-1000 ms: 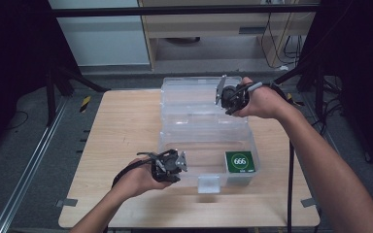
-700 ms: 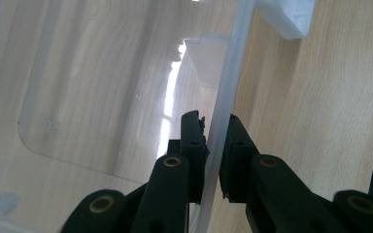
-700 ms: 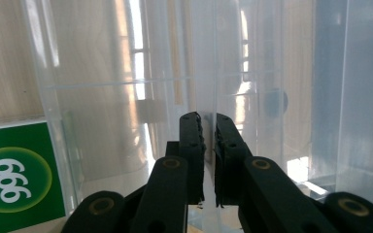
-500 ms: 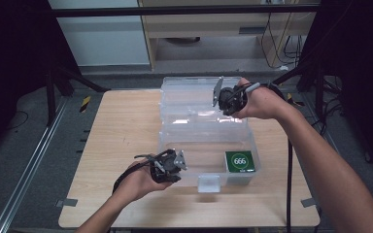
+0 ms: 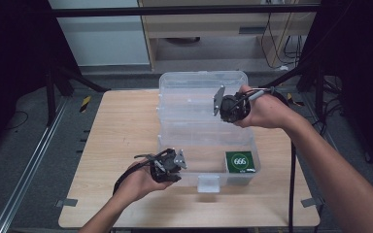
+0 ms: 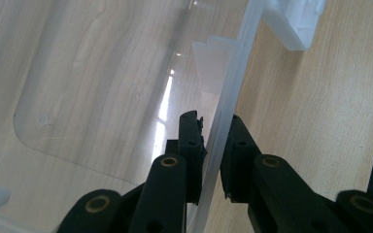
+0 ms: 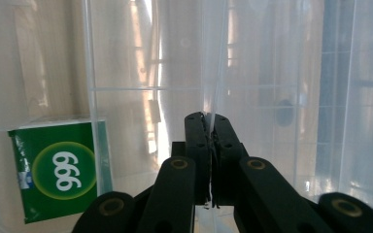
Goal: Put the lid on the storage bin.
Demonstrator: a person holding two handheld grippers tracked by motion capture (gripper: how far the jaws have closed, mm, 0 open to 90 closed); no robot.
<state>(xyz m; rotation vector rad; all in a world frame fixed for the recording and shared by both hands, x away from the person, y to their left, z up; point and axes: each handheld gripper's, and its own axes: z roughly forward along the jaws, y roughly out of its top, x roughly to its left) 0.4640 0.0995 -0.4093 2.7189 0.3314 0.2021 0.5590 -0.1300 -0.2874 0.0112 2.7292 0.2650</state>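
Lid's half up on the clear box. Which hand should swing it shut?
Right, probably. The right gripper is clamped on the raised lid edge, so it can swing it. The left gripper pinches the box front wall, steadying it beside the latch.

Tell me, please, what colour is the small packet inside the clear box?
The packet is green with white digits in a lighter green circle, clearest in the right gripper view.

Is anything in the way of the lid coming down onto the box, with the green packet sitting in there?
Nothing visible blocks it. The green packet lies low in the clear box's front right corner, below the rim. The right gripper is shut on the lid edge; the left gripper pinches the box's front wall, so its inner jaw may need to clear.
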